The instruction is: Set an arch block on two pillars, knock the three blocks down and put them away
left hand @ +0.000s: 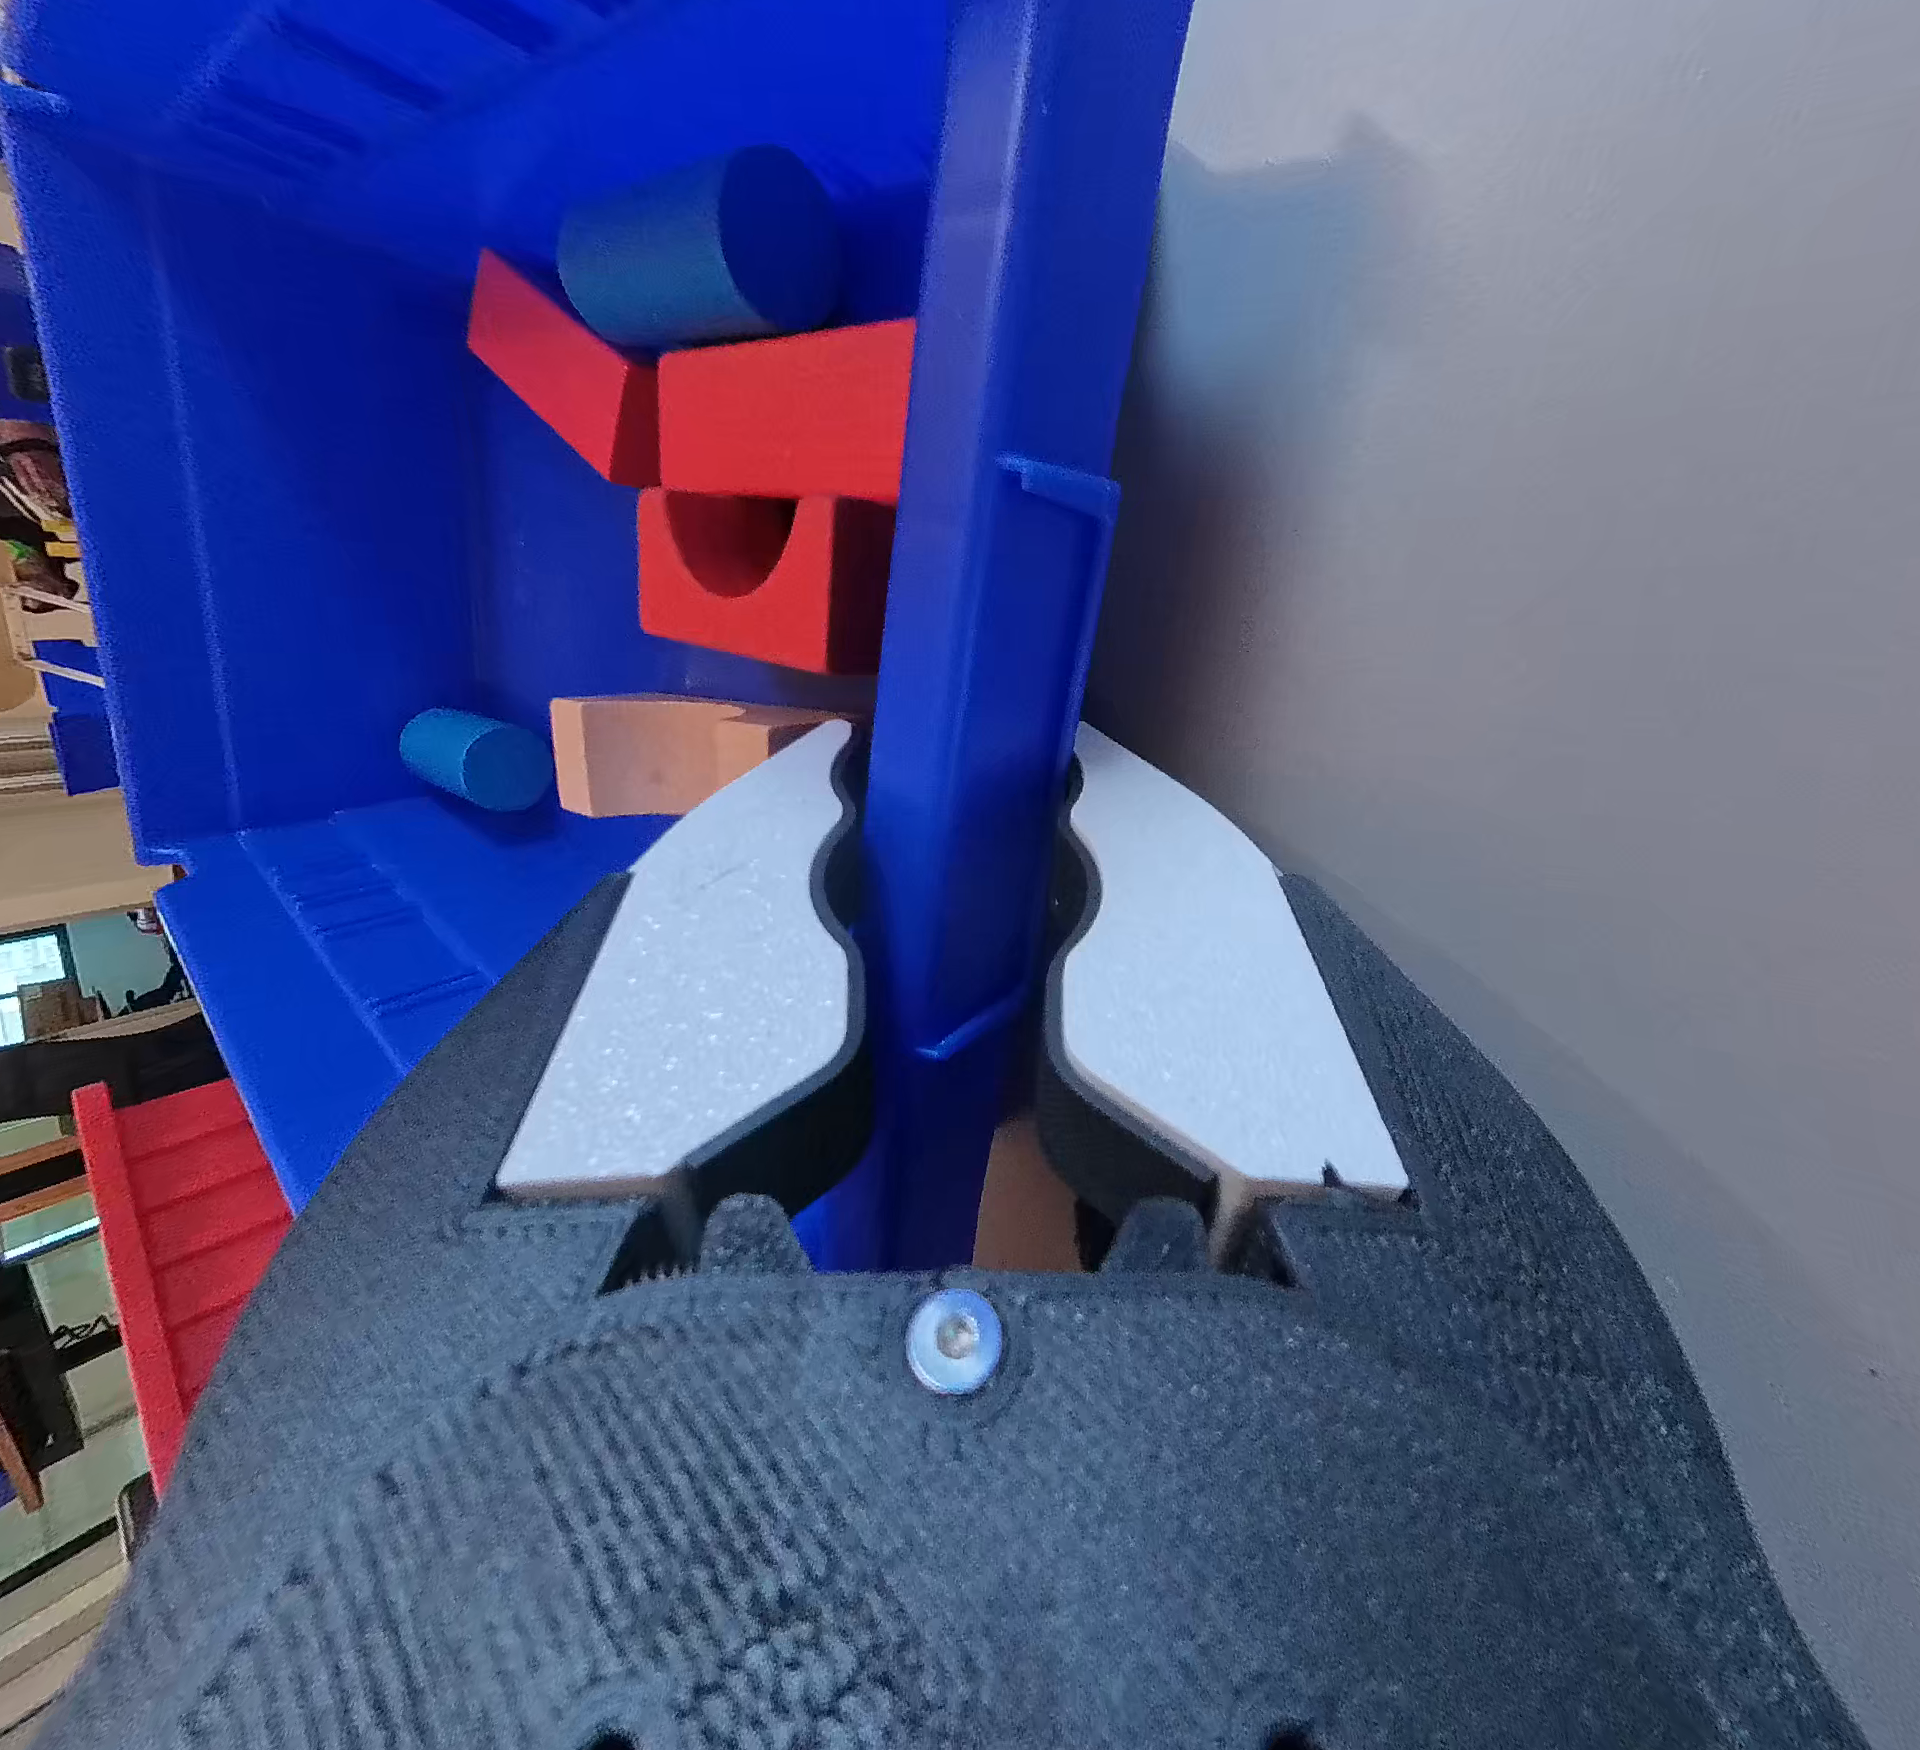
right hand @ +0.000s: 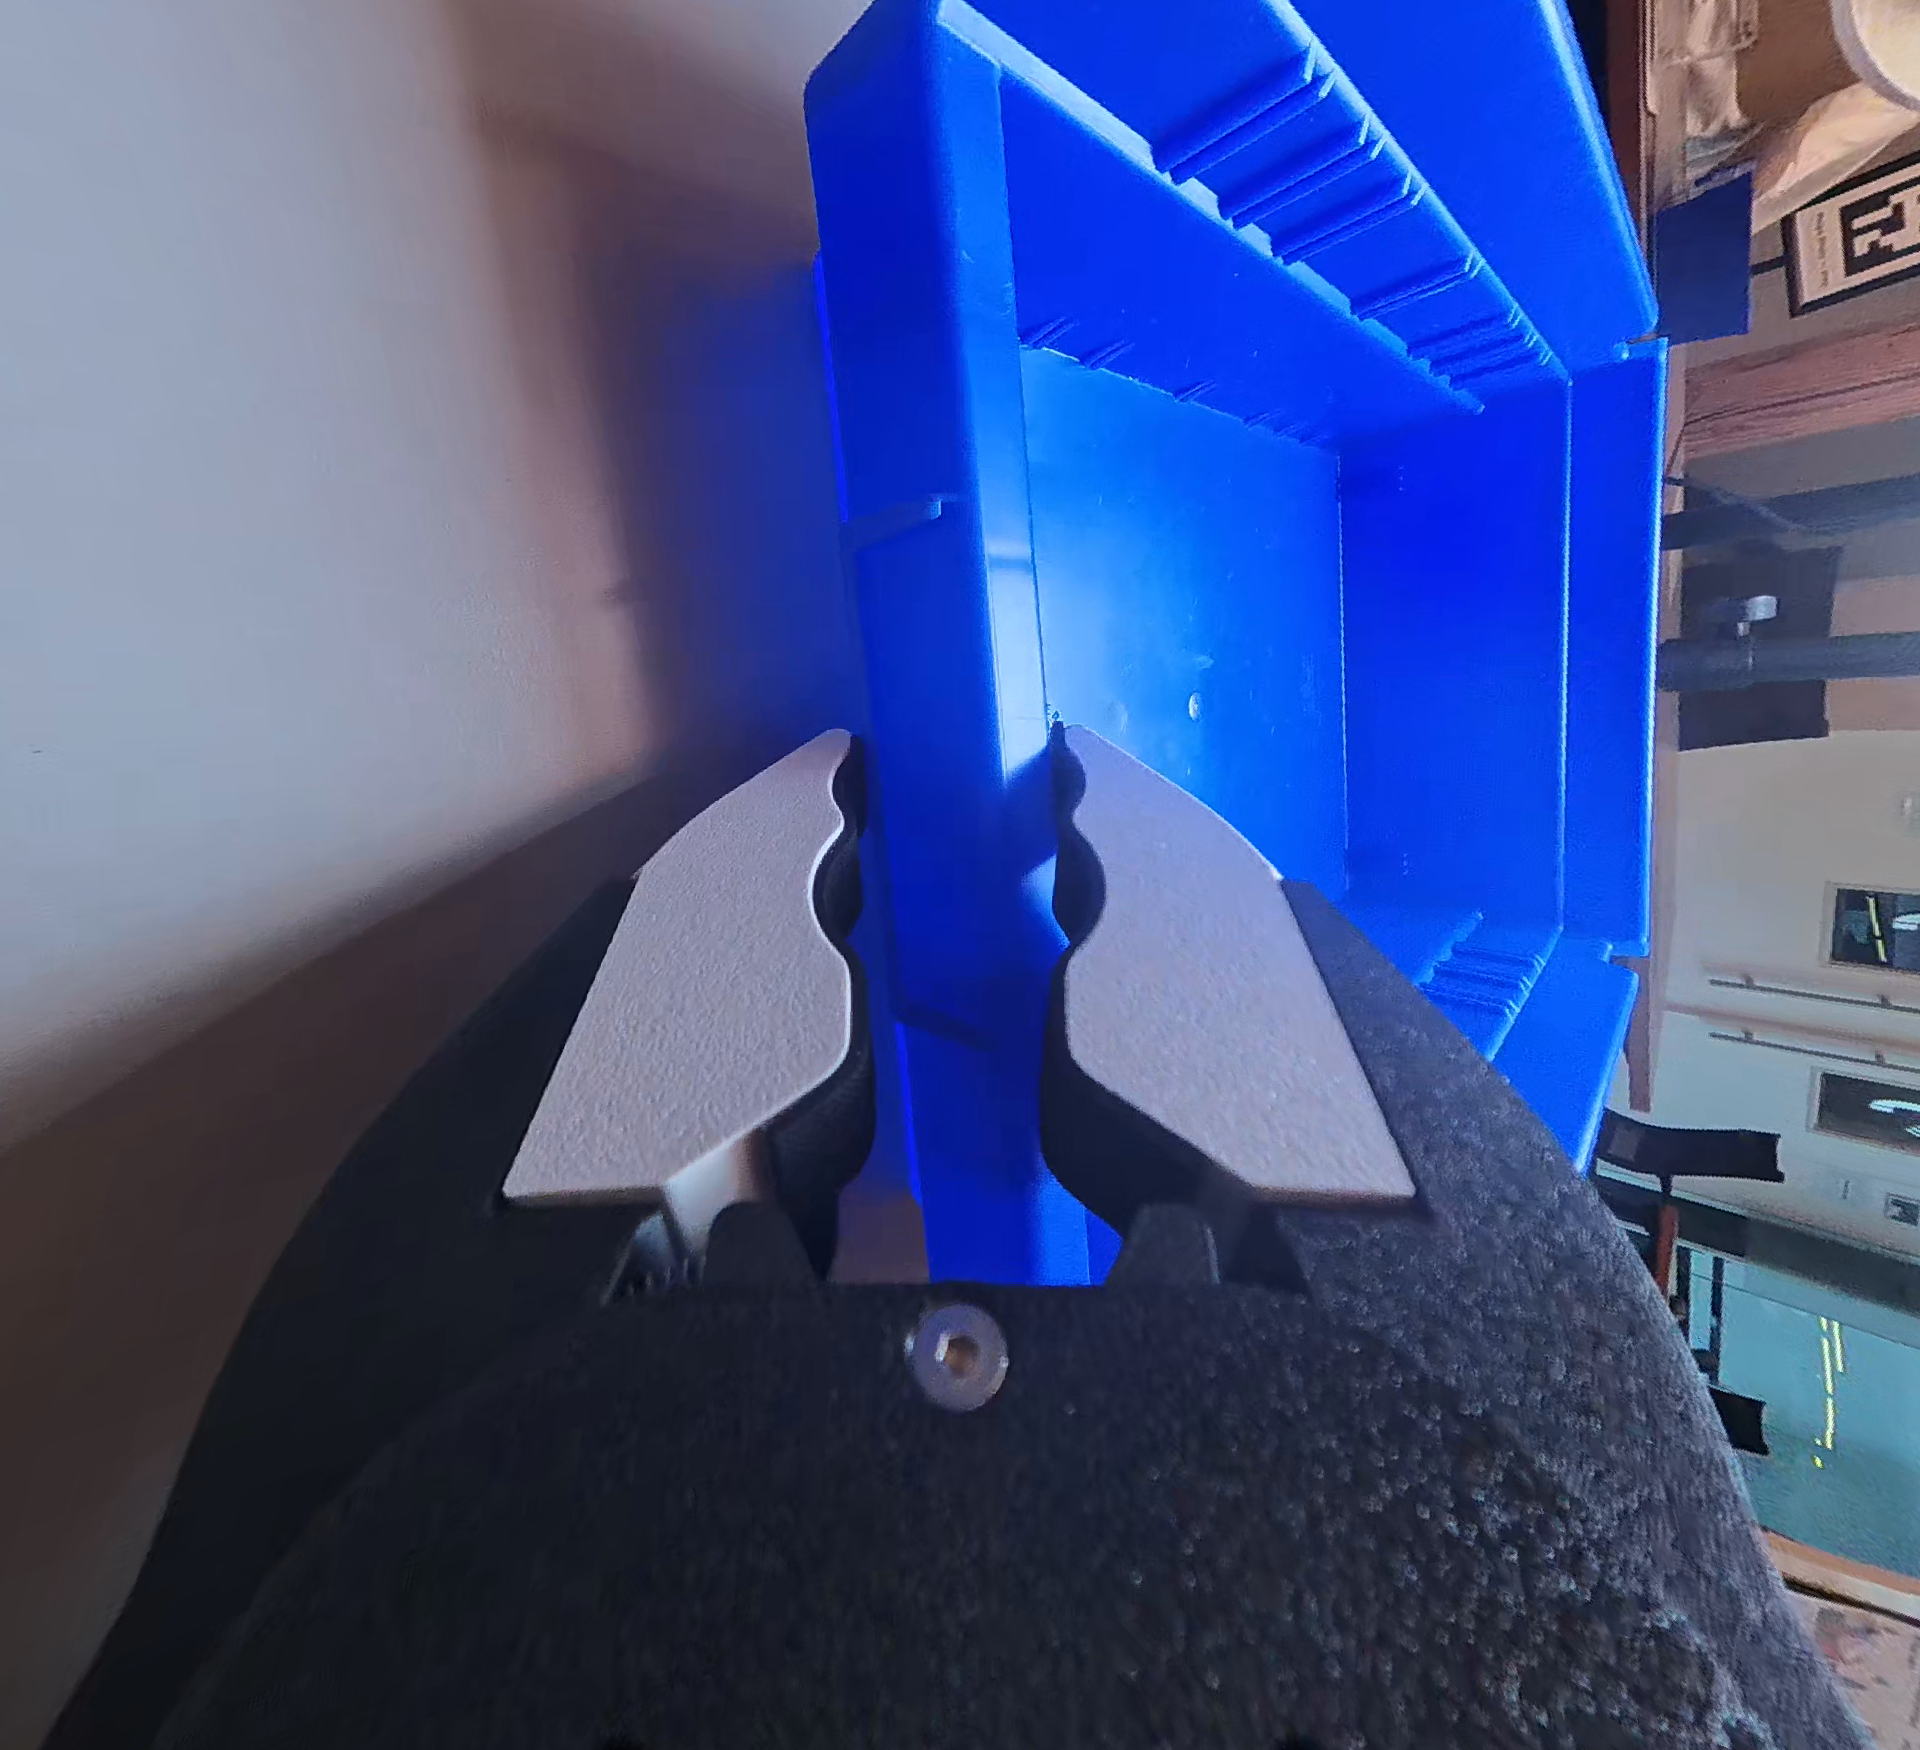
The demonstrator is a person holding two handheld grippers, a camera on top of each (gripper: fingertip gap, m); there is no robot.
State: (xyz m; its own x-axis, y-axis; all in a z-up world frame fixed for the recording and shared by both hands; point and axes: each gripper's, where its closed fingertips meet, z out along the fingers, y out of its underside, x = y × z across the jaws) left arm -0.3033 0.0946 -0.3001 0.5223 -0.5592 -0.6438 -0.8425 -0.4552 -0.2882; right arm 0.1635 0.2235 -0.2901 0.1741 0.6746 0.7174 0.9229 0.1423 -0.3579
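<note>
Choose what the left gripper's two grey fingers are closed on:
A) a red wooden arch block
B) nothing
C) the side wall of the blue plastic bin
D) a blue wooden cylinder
C: the left gripper has one finger on each face of the blue plastic bin wall.

Both wrist views face, very near, a blue bin (left hand: 997, 350) wall

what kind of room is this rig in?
Probably a lab or workshop, not a home. Blue plastic bin of toy blocks gripped by the left gripper and right gripper over a plain tabletop; a printed marker tag and shelving behind.
</note>
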